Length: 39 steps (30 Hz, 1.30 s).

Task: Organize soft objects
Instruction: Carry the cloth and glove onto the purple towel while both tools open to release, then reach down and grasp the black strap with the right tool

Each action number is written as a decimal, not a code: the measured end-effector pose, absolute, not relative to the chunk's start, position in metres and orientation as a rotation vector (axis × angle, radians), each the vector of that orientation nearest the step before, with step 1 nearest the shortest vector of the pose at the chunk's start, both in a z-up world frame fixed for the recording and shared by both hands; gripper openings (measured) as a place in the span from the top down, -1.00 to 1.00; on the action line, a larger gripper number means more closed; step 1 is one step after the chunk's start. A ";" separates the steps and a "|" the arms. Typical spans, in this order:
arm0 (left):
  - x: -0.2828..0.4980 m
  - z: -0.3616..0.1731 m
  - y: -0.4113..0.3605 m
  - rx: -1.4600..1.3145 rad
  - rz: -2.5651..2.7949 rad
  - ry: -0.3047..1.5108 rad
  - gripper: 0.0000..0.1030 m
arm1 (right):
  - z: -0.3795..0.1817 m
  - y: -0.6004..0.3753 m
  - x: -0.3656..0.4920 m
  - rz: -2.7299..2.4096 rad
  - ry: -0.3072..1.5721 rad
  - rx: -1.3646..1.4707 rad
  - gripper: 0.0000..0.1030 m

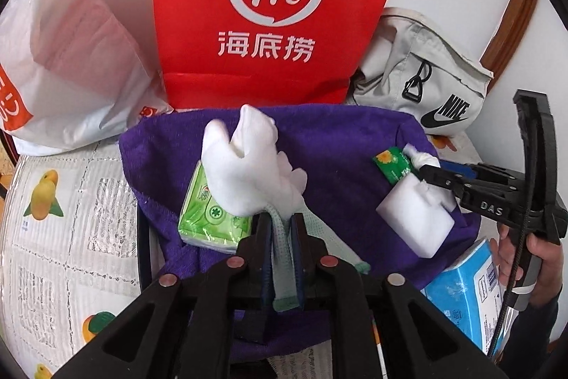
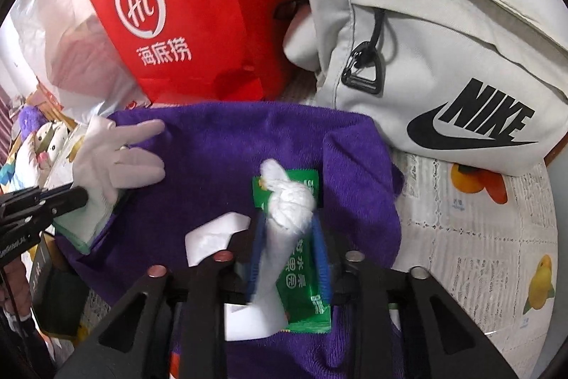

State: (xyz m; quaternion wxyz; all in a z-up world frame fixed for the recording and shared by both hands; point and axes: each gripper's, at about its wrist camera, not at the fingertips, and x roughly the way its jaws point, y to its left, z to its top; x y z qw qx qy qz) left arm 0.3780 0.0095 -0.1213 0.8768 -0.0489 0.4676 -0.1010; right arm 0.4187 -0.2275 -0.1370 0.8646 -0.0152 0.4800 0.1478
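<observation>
Two grippers were both down over the purple towel (image 1: 337, 137), which lay rumpled across a fruit-print tablecloth (image 1: 53, 201).

Left gripper (image 1: 282, 219) was clamped on the cuff of a white glove (image 1: 241, 166). The pale green ribbed edge of the cuff ran down between the jaws, and the glove stuck up out of the tips with its fingers loosely spread. Right under it, on the towel, sat a light green tissue pack (image 1: 209, 219).

Right gripper (image 2: 287, 217) had a white knotted cloth (image 2: 289, 198) and a dark green packet (image 2: 301, 286) side by side between its blue pads (image 2: 255, 258). The knot poked out just past the tips. The jaws stood noticeably wider than the left ones, and honestly I couldn't tell whether the pads were actually squeezing or just sitting around the stuff. That bit was a little blurry. Both things lay over a white foam block (image 1: 415, 219) resting on the towel. A hand (image 1: 543, 258) was wrapped round that gripper's handle.

Behind the towel, against the wall, stood a red paper bag (image 1: 277, 6) with a white plastic bag (image 1: 71, 41) on one side of it and a grey Nike bag (image 1: 426, 77) on the other. A blue tissue box (image 1: 468, 279) sat at the towel's near edge, under the right gripper.
</observation>
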 end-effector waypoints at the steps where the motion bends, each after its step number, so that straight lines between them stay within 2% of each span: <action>1: 0.378 -0.122 0.010 -0.101 -0.202 0.984 0.63 | -0.136 -0.227 0.415 0.311 0.996 -0.032 0.18; 4: 0.372 -0.119 0.014 -0.097 -0.186 0.980 0.39 | -0.131 -0.227 0.404 0.311 0.981 -0.034 -0.06; 6: 0.368 -0.116 0.016 -0.091 -0.174 0.980 0.27 | -0.127 -0.227 0.400 0.303 0.965 -0.031 -0.09; 14: 0.335 -0.090 0.032 -0.098 -0.140 0.941 0.14 | -0.095 -0.222 0.357 0.289 0.888 -0.003 -0.10; 21: 0.290 -0.073 0.047 -0.124 -0.134 0.906 0.13 | -0.069 -0.212 0.285 0.332 0.833 0.028 -0.10; 31: 0.222 -0.079 0.059 -0.158 -0.137 0.925 0.13 | -0.096 -0.188 0.180 0.396 0.910 0.010 -0.10; 34: 0.206 -0.084 0.060 -0.163 -0.137 0.934 0.10 | -0.108 -0.181 0.158 0.416 0.920 -0.020 -0.02; 36: 0.195 -0.087 0.061 -0.164 -0.140 0.933 0.09 | -0.117 -0.175 0.149 0.410 0.927 -0.071 0.14; 37: 0.191 -0.088 0.061 -0.166 -0.141 0.933 0.09 | -0.122 -0.172 0.146 0.401 0.934 -0.105 0.32; 39: 0.183 -0.091 0.064 -0.177 -0.143 0.930 0.08 | -0.133 -0.168 0.144 0.409 0.965 -0.145 0.40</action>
